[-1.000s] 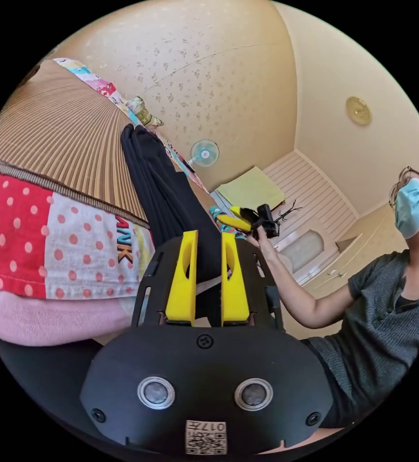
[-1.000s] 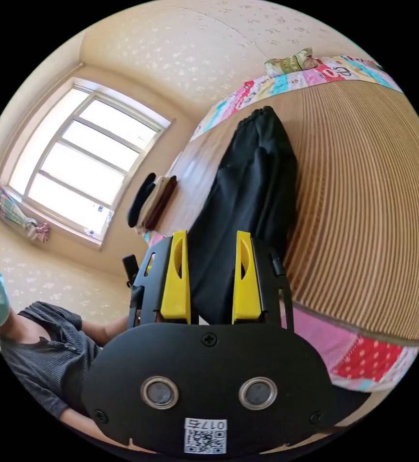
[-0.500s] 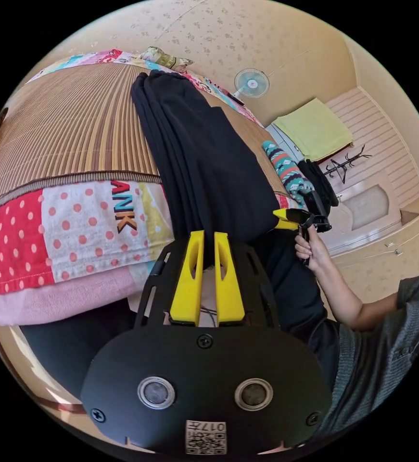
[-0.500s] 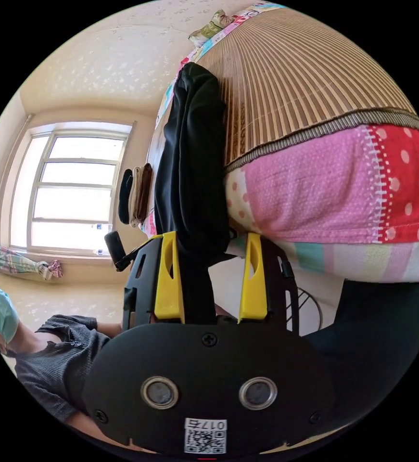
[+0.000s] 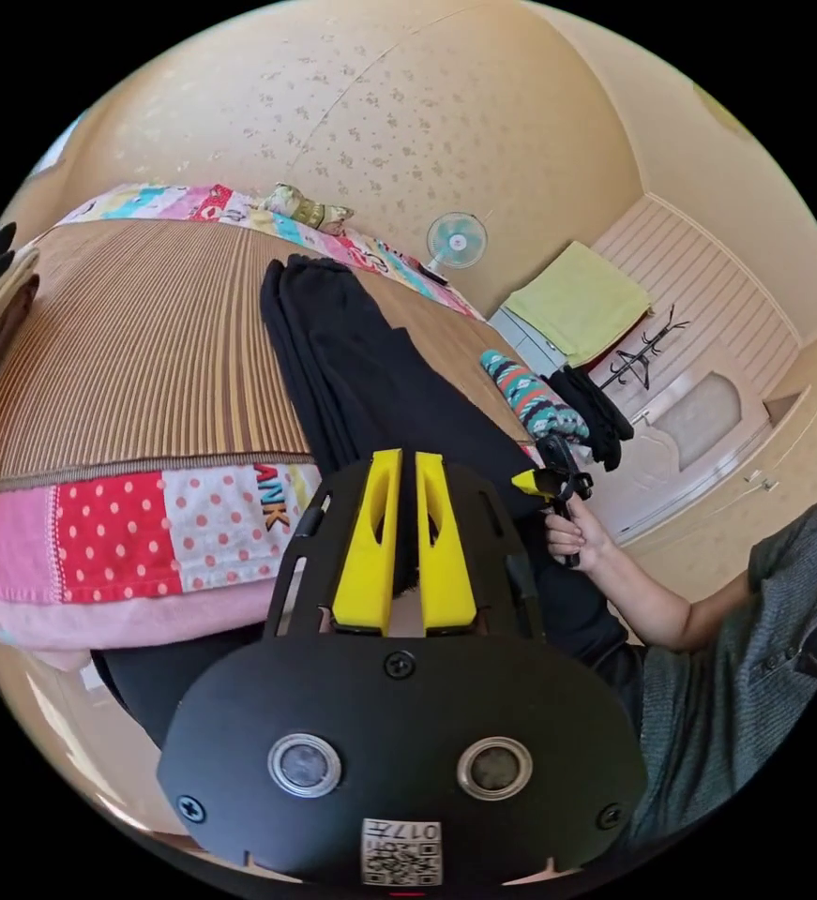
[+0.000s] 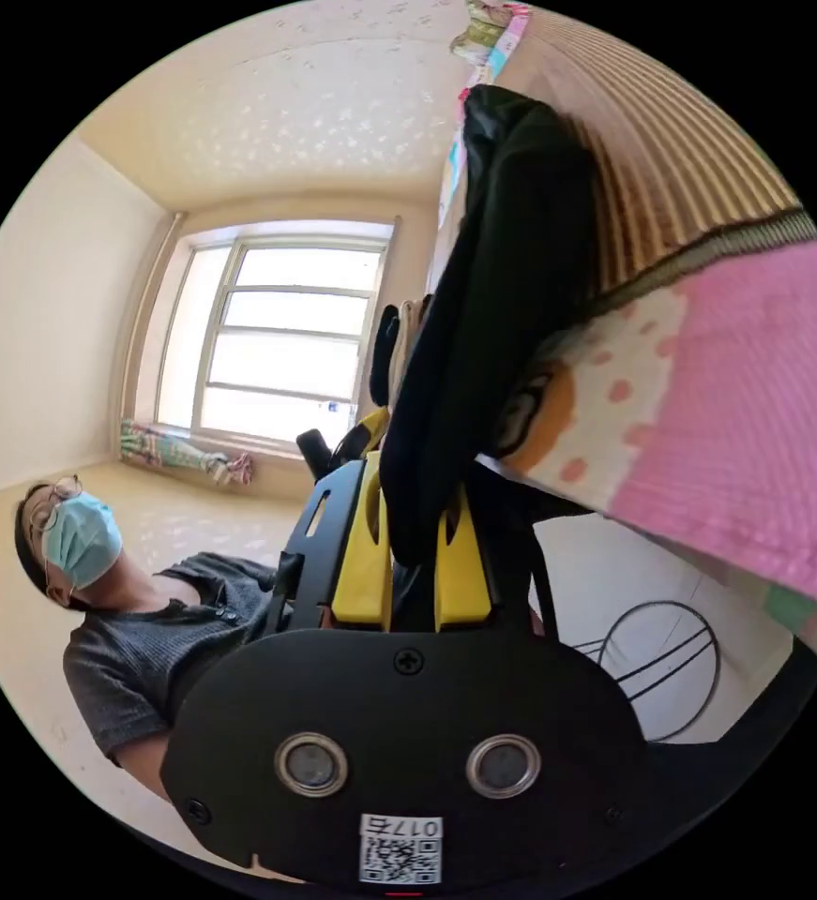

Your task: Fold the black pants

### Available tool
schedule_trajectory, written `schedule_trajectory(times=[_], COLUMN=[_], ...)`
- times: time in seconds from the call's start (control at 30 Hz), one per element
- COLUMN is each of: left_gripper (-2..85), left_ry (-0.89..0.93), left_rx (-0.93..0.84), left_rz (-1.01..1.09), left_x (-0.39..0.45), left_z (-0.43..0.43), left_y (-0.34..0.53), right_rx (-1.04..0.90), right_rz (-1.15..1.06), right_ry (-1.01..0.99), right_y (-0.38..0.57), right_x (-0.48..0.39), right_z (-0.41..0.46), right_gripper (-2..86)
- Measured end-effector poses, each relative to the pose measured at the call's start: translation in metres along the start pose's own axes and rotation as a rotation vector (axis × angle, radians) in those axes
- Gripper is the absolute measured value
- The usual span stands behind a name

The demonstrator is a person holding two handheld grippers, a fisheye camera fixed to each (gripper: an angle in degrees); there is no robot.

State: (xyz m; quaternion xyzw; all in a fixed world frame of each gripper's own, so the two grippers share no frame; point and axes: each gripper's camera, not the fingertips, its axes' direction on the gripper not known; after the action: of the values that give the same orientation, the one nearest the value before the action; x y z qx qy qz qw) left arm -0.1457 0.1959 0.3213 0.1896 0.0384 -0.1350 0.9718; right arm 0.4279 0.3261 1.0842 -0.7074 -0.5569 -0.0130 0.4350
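Lower end of the black pants (image 5: 370, 394) hangs over the bed (image 5: 136, 337) edge and goes behind the left hand-held gripper (image 5: 406, 539); the grip point is hidden by the gripper body. In the right gripper view the pants (image 6: 502, 281) drape over the yellow jaws of the right hand-held gripper (image 6: 415, 553), covering the tips and the contact. Bed far side cut off by the frame edge. Folded stack (image 6: 391, 342) near the window mostly hidden behind the pants. In the left gripper view the person's (image 5: 736, 656) head is cut off at the right edge.
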Motion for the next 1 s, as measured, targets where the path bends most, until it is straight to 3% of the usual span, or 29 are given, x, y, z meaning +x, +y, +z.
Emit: schedule_trajectory(times=[0.17,0.33,0.4,0.47,0.6,0.7,0.87,1.0], left_gripper=[-0.8,-1.0,-1.0,-1.0,-0.7,0.2,5.1,10.8], left_ry=[0.015,0.071,0.132,0.364,0.490,0.418,0.340,0.279], left_rx=[-0.052,-0.147,-0.267,-0.332,-0.279,-0.166,0.166,0.149], left_rz=[0.152,0.075,0.010,-0.047,-0.154,-0.240,-0.401,-0.440], left_x=[-0.001,-0.041,-0.061,-0.078,-0.098,-0.114,-0.139,-0.146], left_z=[0.021,0.076,0.107,0.130,0.127,0.100,0.043,0.036], left_y=[-0.056,-0.062,-0.051,-0.029,0.000,0.012,0.029,0.028], right_rx=[-0.172,-0.181,-0.140,-0.076,0.078,0.163,0.312,0.323], right_rz=[-0.204,-0.365,-0.409,-0.438,-0.418,-0.327,-0.268,-0.261], right_ry=[-0.167,-0.436,-0.488,-0.490,-0.425,-0.348,-0.166,0.112], right_y=[0.023,0.045,0.044,0.034,-0.016,-0.064,-0.097,-0.055], right_x=[-0.078,-0.136,-0.151,-0.160,-0.155,-0.128,-0.114,-0.140], right_z=[0.024,0.029,0.019,0.002,-0.039,-0.051,-0.073,-0.080], right_gripper=[6.4,6.3,6.1,5.9,5.9,7.6,12.1,12.7])
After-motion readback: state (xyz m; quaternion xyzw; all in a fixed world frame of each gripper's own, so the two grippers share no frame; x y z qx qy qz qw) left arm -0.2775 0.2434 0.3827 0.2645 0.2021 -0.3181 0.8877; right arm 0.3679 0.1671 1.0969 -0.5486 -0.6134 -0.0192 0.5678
